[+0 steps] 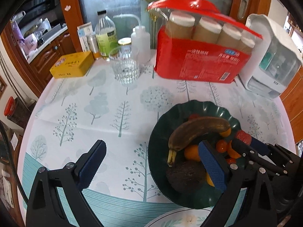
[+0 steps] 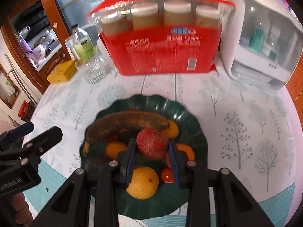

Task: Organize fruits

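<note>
A dark green scalloped plate holds a browned banana, a dark avocado, several small orange fruits and red cherry tomatoes. My right gripper is shut on a red lychee and holds it just above the plate's middle; it also shows in the left wrist view. My left gripper is open and empty, low over the tablecloth at the plate's left edge, its right finger over the plate.
At the back of the round table stand a red pack of paper cups, a white appliance, a glass tumbler, a squeeze bottle, a bottle and a yellow tin. A white plate rim lies at the near edge.
</note>
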The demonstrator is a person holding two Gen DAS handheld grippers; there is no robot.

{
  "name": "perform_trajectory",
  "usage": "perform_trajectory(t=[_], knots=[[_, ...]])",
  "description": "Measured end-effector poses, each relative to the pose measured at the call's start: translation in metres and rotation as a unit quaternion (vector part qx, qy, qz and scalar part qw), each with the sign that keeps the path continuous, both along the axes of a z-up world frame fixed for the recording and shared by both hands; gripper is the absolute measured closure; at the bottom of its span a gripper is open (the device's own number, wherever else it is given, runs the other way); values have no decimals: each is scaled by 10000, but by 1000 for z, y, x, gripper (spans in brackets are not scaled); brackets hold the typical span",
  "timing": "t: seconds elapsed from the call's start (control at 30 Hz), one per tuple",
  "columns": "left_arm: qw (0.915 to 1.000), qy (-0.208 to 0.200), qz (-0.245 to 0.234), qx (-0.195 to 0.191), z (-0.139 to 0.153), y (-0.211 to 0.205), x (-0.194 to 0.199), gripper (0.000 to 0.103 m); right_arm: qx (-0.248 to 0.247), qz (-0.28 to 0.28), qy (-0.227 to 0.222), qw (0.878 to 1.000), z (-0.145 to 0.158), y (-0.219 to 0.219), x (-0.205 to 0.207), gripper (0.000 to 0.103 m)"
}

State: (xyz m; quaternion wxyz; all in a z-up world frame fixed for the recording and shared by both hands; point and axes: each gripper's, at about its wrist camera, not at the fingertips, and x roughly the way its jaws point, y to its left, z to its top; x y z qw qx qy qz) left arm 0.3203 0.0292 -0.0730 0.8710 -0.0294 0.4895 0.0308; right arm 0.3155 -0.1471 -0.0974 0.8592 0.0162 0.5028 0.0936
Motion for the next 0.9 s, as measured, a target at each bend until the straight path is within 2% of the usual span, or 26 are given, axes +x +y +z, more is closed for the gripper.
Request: perform_trajectory(t=[0.2,0.37,0.9], knots=[[9999,129,32,-13,-14,3,3,6,-45,108,173,9998,-14,5,4,69],[9999,131,19,-49,-14,6,1,6,-2,126,144,9998,-13,6,0,53],[9999,-103,-67,-89,13,5,-42,6,92,137,-190,9997,14,8,-40,52]])
